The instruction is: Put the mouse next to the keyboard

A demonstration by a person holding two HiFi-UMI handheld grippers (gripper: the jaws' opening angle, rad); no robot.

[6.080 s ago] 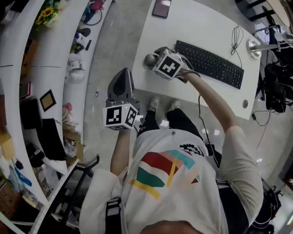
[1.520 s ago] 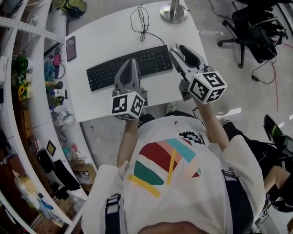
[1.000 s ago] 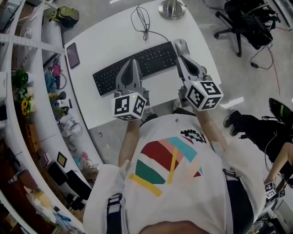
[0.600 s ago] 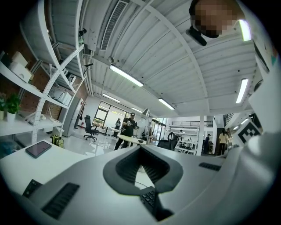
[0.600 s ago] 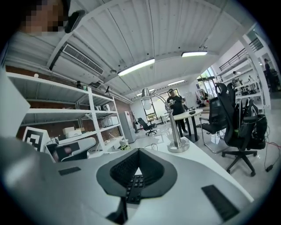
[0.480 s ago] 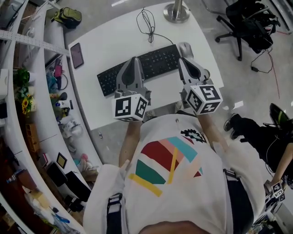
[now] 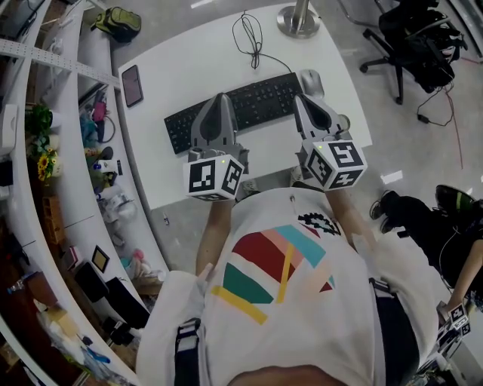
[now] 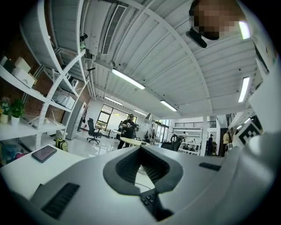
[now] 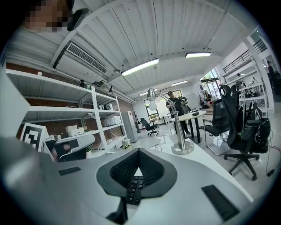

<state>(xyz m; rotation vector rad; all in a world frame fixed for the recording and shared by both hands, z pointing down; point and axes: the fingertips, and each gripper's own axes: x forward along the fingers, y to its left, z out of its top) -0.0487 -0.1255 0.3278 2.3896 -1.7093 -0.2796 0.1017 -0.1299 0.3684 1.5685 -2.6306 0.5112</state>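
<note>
The black keyboard [image 7: 241,109] lies across the white desk [image 7: 189,68]. The grey mouse [image 7: 309,81] rests on the desk just off the keyboard's right end. My right gripper [image 7: 301,99] hovers just short of the mouse, shut and empty. My left gripper [image 7: 220,99] hangs over the keyboard's middle, also shut with nothing in it. In the left gripper view the tips [image 8: 141,148] meet and keyboard keys [image 8: 149,200] show below them. The right gripper view shows the same: closed tips [image 9: 138,150] above keys [image 9: 133,190].
A dark phone [image 7: 133,75] lies at the desk's far left corner. A round metal stand base [image 7: 297,20] and a coiled cable [image 7: 253,34] sit at the back. An office chair [image 7: 423,38] stands right of the desk, cluttered shelves [image 7: 68,113] to the left.
The mouse now lies uncovered beside the keyboard's right end, with the right gripper drawn slightly back from it. Both grippers have lifted a little; both stay shut.
</note>
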